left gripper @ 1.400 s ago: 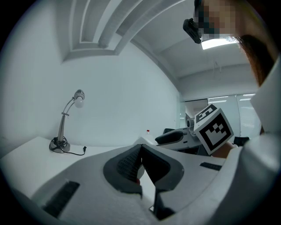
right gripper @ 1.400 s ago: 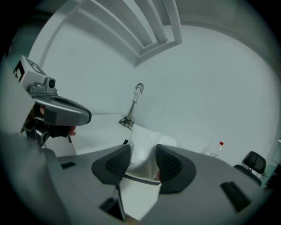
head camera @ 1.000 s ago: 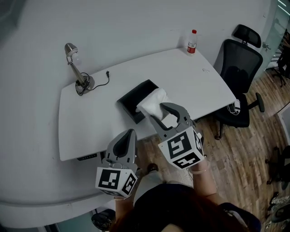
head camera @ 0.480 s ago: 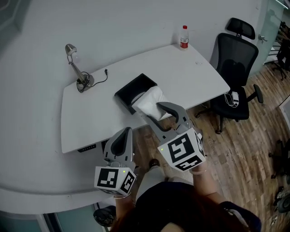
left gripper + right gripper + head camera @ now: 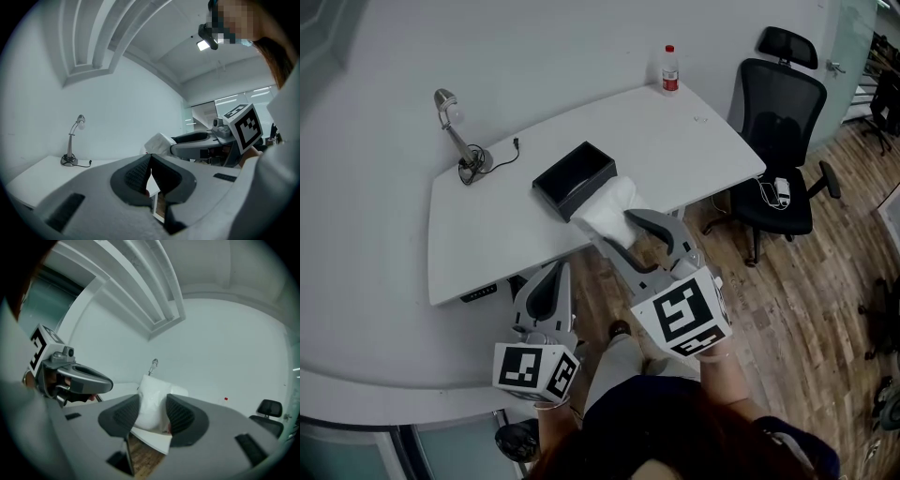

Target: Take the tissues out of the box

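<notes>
Wad of tissues (image 5: 605,204) clamped in right hand-held gripper (image 5: 611,225), jaws partway apart on it, just near-right of box (image 5: 572,178) on surface (image 5: 487,234). Left hand-held gripper (image 5: 555,272): jaws together, empty.

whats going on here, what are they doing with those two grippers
A person stands at a white desk with a gripper in each hand. The right gripper is shut on a wad of white tissues, held beside the near corner of the open black box and clear of it. The left gripper is shut and empty, held low in front of the desk's edge. The box looks dark inside, with no tissue showing.
</notes>
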The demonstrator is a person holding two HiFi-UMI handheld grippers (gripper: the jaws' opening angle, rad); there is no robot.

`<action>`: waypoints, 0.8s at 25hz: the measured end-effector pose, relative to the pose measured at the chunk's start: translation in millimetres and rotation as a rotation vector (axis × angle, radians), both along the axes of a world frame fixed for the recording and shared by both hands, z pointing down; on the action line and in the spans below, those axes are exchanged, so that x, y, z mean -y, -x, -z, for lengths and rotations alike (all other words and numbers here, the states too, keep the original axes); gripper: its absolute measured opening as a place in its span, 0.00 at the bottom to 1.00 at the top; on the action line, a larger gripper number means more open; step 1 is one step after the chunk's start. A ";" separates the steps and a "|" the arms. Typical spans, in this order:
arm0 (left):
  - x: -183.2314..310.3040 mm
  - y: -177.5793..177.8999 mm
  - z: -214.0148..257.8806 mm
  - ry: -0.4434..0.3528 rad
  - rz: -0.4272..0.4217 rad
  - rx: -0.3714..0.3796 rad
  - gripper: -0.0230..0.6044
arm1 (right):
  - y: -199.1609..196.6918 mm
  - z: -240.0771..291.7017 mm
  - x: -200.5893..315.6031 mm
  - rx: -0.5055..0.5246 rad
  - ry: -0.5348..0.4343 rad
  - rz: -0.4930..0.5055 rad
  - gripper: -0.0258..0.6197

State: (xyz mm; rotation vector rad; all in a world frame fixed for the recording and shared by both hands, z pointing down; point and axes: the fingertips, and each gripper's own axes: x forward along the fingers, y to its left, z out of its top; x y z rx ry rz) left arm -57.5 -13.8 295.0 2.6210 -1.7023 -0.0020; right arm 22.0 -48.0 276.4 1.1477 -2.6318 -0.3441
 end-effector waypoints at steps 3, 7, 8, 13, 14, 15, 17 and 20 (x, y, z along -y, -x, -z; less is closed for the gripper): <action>-11.1 -4.4 -0.3 -0.002 0.002 0.004 0.07 | -6.2 2.3 -12.8 0.010 -0.004 0.000 0.34; -22.5 -6.1 -0.2 -0.007 0.007 0.007 0.07 | -10.5 4.1 -25.7 0.030 -0.014 0.004 0.34; -25.1 -6.6 0.2 -0.009 0.007 0.008 0.07 | -11.6 4.7 -29.4 0.032 -0.012 0.004 0.34; -37.8 -12.4 2.1 -0.017 0.006 0.011 0.07 | -19.8 8.1 -45.3 0.046 -0.016 0.004 0.33; -39.9 -13.3 1.9 -0.018 0.005 0.011 0.07 | -20.9 8.4 -48.0 0.052 -0.020 0.006 0.33; -41.9 -14.1 1.8 -0.019 0.005 0.011 0.07 | -22.0 8.7 -50.9 0.059 -0.022 0.008 0.33; -45.6 -16.3 2.0 -0.022 0.004 0.012 0.07 | -24.6 9.4 -56.7 0.065 -0.023 0.009 0.33; -51.1 -20.9 1.7 -0.026 0.000 0.015 0.07 | -30.1 9.3 -64.1 0.073 -0.027 0.010 0.33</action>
